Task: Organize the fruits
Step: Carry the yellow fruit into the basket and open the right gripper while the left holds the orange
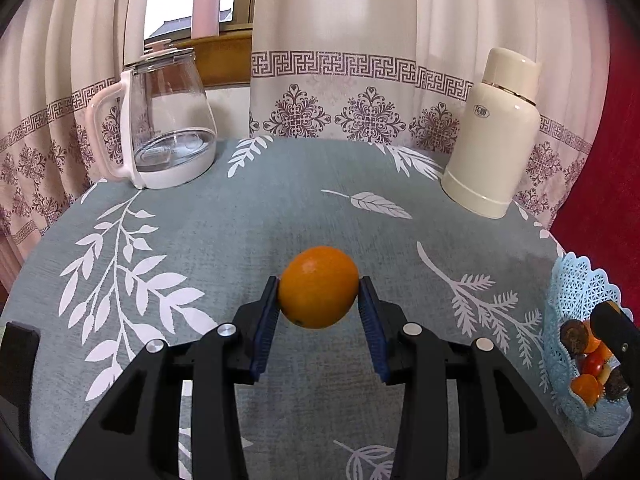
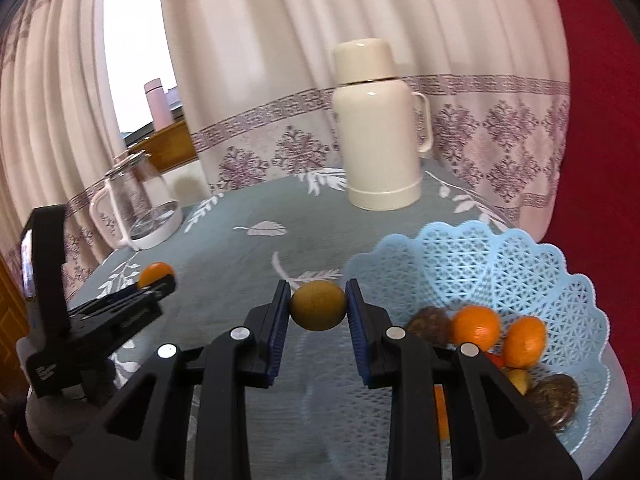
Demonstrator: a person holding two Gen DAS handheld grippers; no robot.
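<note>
Both grippers hold a fruit above the table, beside the blue basket.

The left gripper (image 1: 319,292) is closed on an orange (image 1: 319,286), its blue pads (image 1: 267,320) pressing both sides, the fruit lifted clear of the grey leaf-print tablecloth (image 1: 224,216). The right gripper (image 2: 318,306) pinches a smaller yellow-brown fruit (image 2: 318,306) between narrowly set jaws — it hangs just left of the blue lattice basket (image 2: 520,264) at the table's near right. In the basket lie two oranges (image 2: 476,323), dark brown round fruits (image 2: 558,398) and a small yellow one. Far left stands a glass kettle (image 1: 168,128) — far right, a cream thermos (image 1: 494,136). Patterned curtains (image 1: 360,40) hang behind.
</note>
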